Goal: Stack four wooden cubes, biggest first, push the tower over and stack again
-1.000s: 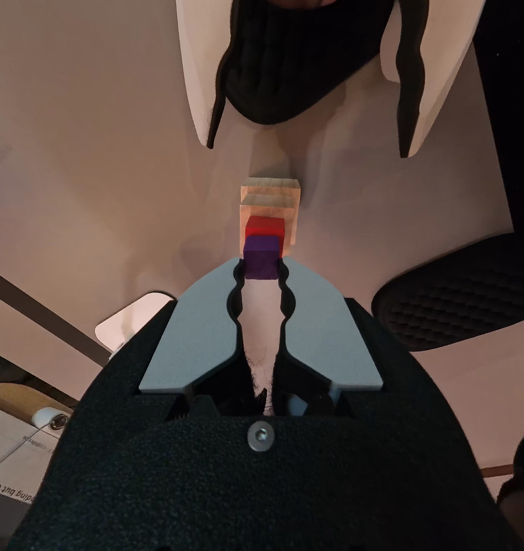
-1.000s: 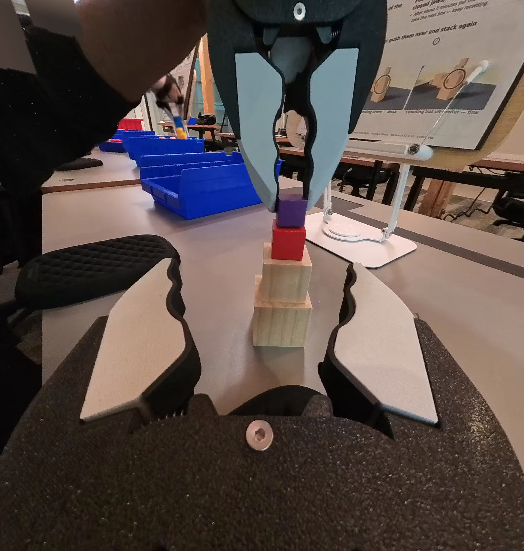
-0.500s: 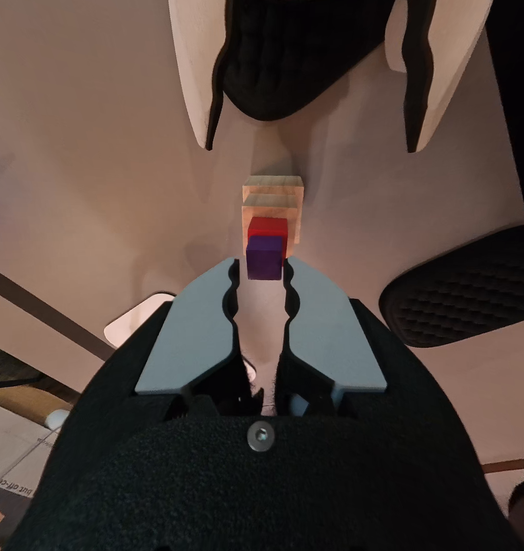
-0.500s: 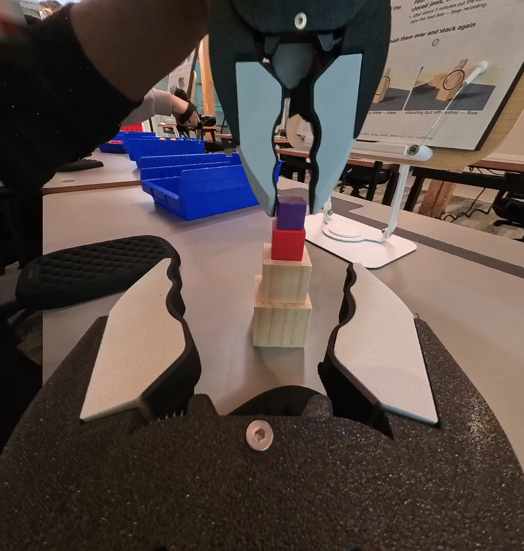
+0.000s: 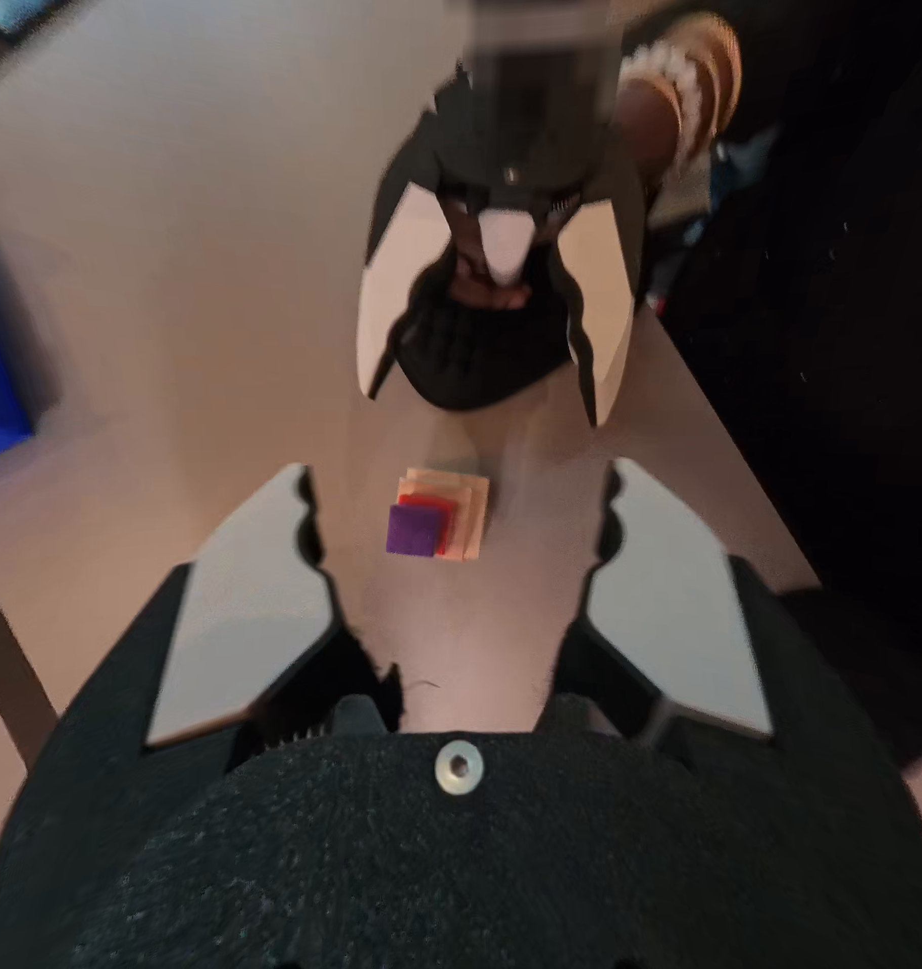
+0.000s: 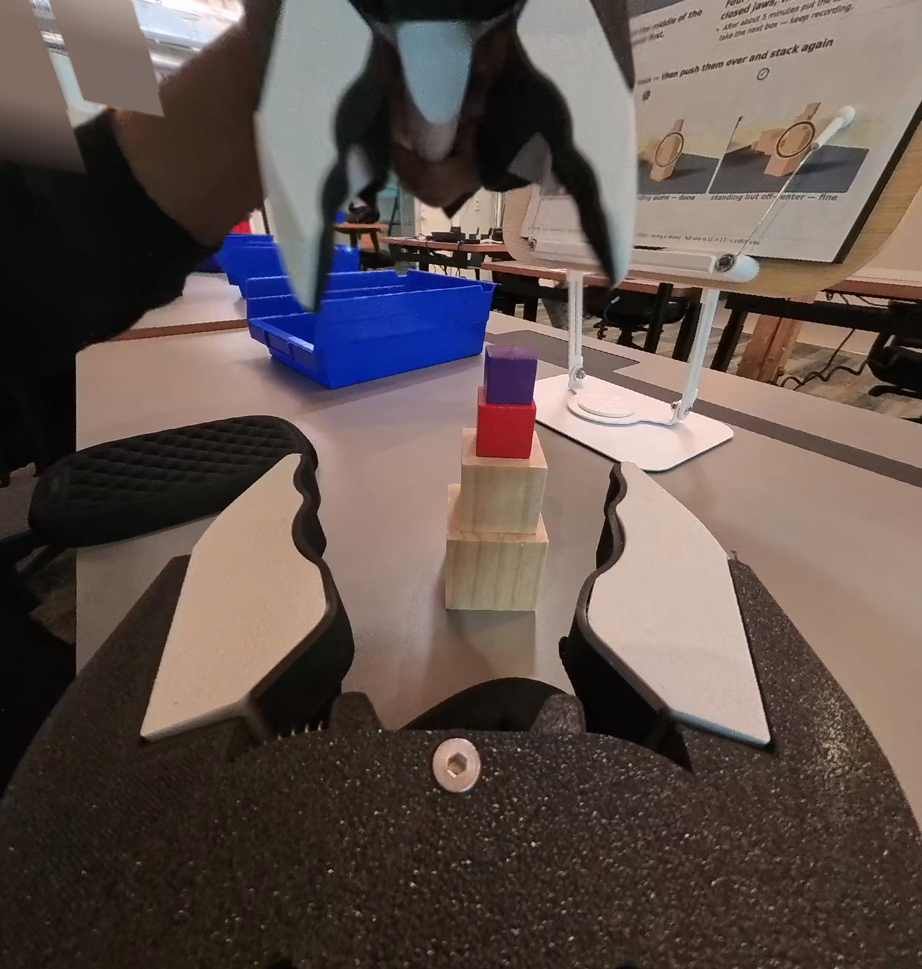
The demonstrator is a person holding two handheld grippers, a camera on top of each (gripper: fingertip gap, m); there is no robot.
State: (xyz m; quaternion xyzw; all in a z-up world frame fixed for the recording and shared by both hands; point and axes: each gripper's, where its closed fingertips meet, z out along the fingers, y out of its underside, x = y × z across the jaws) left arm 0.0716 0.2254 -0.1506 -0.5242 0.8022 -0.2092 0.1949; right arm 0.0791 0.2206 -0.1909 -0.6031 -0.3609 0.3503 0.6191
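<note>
Right gripper (image 6: 461, 472) fingers spread wide, low over table (image 6: 343, 472), nothing between pads; four-cube stack just ahead, apart from both fingers. Stack: purple cube (image 6: 510, 373) on red cube (image 6: 505, 430) on two plain wooden cubes (image 6: 501, 524), each layer slightly offset. Left gripper (image 6: 464, 293) fingers also wide apart, bare, raised above stack, clear of purple cube. Left view blurred, looking down on stack. Black mesh pad (image 6: 160, 472) left of stack. Blue bin (image 6: 375, 330) behind. White stand base (image 6: 637, 424) just right of stack, holding instruction board (image 6: 763, 131).
</note>
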